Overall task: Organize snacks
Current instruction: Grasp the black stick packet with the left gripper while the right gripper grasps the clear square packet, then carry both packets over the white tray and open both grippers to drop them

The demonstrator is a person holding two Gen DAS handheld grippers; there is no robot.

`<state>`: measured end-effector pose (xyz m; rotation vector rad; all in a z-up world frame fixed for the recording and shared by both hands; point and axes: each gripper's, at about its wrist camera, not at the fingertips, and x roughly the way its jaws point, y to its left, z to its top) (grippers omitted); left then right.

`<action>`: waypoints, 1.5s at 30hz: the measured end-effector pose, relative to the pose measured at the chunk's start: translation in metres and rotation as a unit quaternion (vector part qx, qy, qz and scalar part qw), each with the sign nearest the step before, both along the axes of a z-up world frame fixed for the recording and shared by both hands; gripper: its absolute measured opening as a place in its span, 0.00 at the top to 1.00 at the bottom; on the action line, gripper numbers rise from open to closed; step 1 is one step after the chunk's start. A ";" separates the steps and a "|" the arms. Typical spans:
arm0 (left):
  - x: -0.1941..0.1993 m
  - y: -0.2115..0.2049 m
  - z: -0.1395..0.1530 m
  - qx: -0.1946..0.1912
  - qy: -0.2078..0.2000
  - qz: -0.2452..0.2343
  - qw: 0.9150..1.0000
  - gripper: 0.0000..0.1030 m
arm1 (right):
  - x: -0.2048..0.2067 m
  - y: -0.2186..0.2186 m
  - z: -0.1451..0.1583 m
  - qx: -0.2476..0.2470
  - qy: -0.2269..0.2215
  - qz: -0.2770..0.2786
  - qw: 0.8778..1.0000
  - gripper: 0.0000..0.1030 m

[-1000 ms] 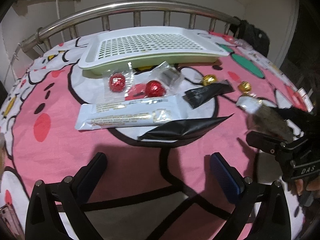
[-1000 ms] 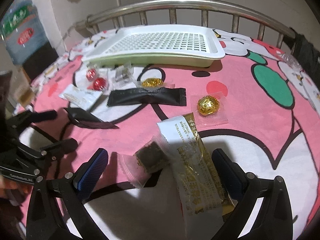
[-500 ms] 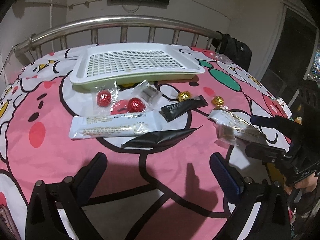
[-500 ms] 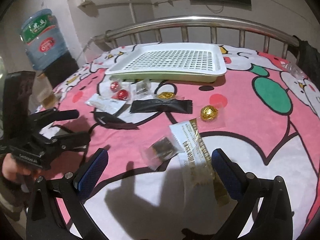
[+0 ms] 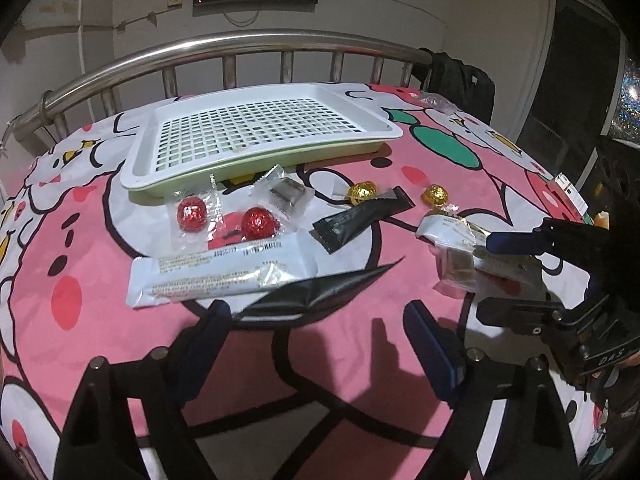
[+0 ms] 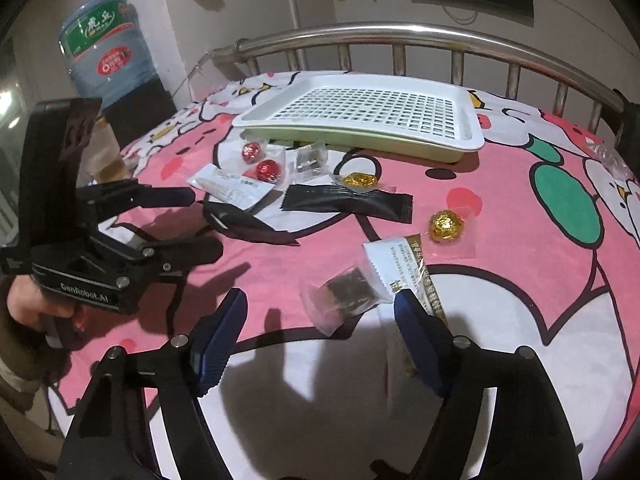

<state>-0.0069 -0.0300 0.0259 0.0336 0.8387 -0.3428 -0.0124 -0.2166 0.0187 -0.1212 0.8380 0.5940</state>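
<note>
Snacks lie loose on a pink cartoon bedsheet in front of a white perforated tray (image 5: 384,124) (image 6: 476,136). My left gripper (image 5: 316,316) (image 6: 200,222) hovers with its jaws closing, and nothing is pressed between them. A black pouch (image 5: 316,296) lies just ahead of its tips, beside a long white bar (image 5: 224,274). My right gripper (image 6: 320,304) (image 5: 500,278) is also closing. A clear-wrapped brown cube (image 6: 344,294) (image 5: 458,268) lies on the sheet between its tips, untouched. A white-and-gold bar (image 6: 404,268) runs past its right finger.
Two red foil balls (image 5: 192,212) (image 5: 258,222), a clear-wrapped silver block (image 5: 286,196), a black sachet (image 5: 362,218) and two gold foil balls (image 5: 360,191) (image 5: 435,195) lie near the tray. A steel bed rail (image 5: 248,40) runs behind. A water bottle (image 6: 104,44) stands at the left.
Both views have drawn back from the snacks and tilted upward. The right gripper pulled away from the cube and bar. Both pairs of jaws stand narrower than half a second ago.
</note>
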 end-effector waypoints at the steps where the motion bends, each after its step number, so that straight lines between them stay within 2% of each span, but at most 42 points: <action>1: 0.002 0.000 0.000 0.001 -0.002 0.000 1.000 0.15 | 0.003 -0.001 -0.002 -0.002 0.004 -0.001 1.000 0.30; 8: 0.012 -0.006 0.001 0.030 -0.012 -0.012 0.999 0.15 | 0.012 0.002 -0.011 -0.014 0.017 0.005 1.000 0.38; 11: 0.012 -0.008 0.000 0.042 -0.016 -0.015 0.999 0.15 | 0.013 0.006 -0.012 -0.025 0.013 0.009 1.000 0.38; 16: 0.012 -0.003 0.005 0.030 -0.017 -0.016 0.999 0.15 | 0.013 0.011 -0.014 -0.038 0.004 0.013 0.999 0.38; 18: 0.014 -0.005 0.001 0.035 -0.009 -0.018 0.999 0.15 | 0.013 0.014 -0.014 -0.045 -0.001 0.013 0.999 0.38; 20: 0.012 -0.011 -0.002 0.056 -0.020 -0.019 0.998 0.15 | 0.010 0.017 -0.015 -0.054 -0.007 0.015 0.998 0.38; 22: 0.012 -0.013 -0.003 0.061 -0.023 -0.018 0.998 0.15 | 0.008 0.018 -0.016 -0.058 -0.012 0.015 0.998 0.39; 24: 0.014 -0.012 -0.002 0.052 -0.020 -0.017 0.998 0.15 | 0.008 0.018 -0.016 -0.058 -0.012 0.016 0.998 0.46; 27: 0.017 -0.014 -0.005 0.057 -0.009 -0.022 0.998 0.31 | 0.010 0.016 -0.018 -0.052 -0.002 0.019 0.998 0.53; 29: 0.020 -0.016 -0.012 0.050 0.011 -0.029 0.998 0.48 | 0.010 0.016 -0.017 -0.048 -0.001 0.018 0.999 0.53; 30: 0.020 -0.017 -0.016 0.053 0.018 -0.030 0.998 0.48 | 0.010 0.016 -0.017 -0.046 0.000 0.018 0.999 0.53; 34: 0.016 -0.021 -0.016 0.053 0.015 -0.037 0.998 0.66 | 0.011 0.013 -0.017 -0.035 0.004 0.013 0.999 0.54; 40: 0.011 -0.022 -0.015 0.035 0.024 -0.044 0.998 0.75 | 0.011 0.009 -0.014 -0.014 0.008 0.009 1.000 0.55; 42: 0.008 -0.023 -0.013 0.027 0.025 -0.047 0.998 0.84 | 0.011 0.008 -0.012 -0.010 0.006 0.008 1.000 0.56; 45: 0.002 -0.025 -0.009 0.025 0.021 -0.050 0.998 0.83 | 0.010 0.007 -0.011 -0.004 0.005 0.007 1.000 0.57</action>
